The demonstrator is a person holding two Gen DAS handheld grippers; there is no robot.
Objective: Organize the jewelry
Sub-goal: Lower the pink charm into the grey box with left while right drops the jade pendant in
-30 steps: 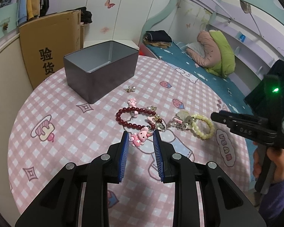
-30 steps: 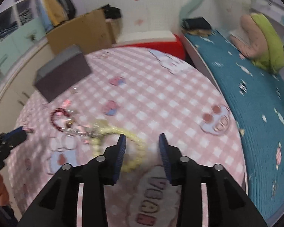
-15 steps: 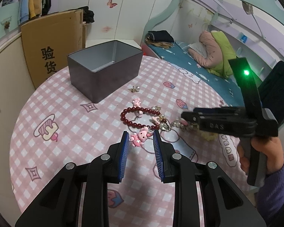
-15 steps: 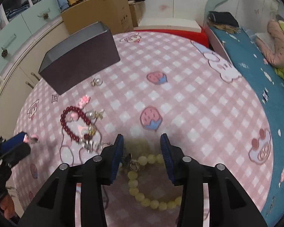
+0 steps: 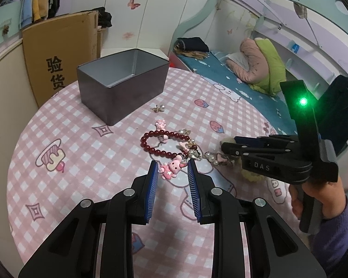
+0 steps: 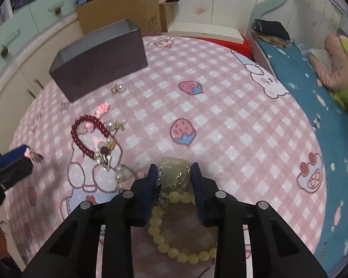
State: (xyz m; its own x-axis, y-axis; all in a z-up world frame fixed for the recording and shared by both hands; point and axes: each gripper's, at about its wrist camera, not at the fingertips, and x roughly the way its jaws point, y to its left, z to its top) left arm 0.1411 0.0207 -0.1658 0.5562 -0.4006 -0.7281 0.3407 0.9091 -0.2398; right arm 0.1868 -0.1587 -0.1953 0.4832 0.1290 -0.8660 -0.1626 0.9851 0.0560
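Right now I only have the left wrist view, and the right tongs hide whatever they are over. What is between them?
Observer: A pale green charm sits between the right tongs.
Operator: Is it loose or attached to something?
Observer: It hangs on the yellow bead bracelet, whose loop lies on the table under the tongs, back toward the camera.
Operator: Is it clamped?
Observer: The pads sit close against both sides of the charm. I cannot tell whether they are squeezing it.
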